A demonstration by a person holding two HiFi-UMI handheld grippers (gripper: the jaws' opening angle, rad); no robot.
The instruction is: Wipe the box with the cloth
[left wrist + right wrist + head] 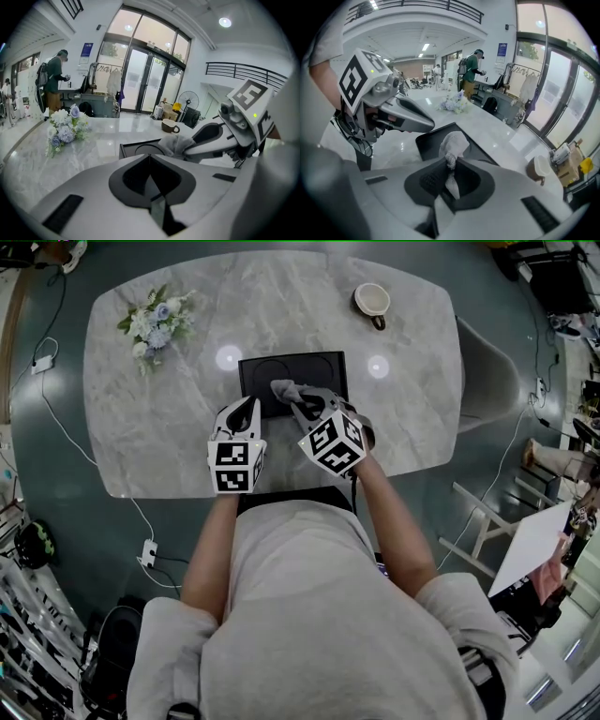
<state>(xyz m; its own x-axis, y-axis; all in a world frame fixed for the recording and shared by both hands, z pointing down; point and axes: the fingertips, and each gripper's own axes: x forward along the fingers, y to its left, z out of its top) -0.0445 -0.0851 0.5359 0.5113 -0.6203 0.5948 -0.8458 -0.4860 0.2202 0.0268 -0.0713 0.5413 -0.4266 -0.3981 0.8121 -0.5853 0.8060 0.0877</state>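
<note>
1. Right gripper view shows your right gripper [449, 166] clamped on the grey cloth [453, 143]. Most of the cloth is bunched just ahead of the jaws, over the black box [427, 140].
2. Whether the wad is touching the box or is just above it cannot be told. Lower the gripper until the cloth, not the jaw tips, bears on the surface.
3. Most of the bare box lies ahead and to the right of that gripper. I'd wipe that way in overlapping passes, gripping firmly so the cloth does not drag out.
4. Your left gripper [150, 161] has its jaws pressed together on nothing, just left of the right one, near the box's near corner.
5. The box will probably slide on the smooth table [169, 427]. Consider resting the left gripper's tips against its edge to steady it.
</note>
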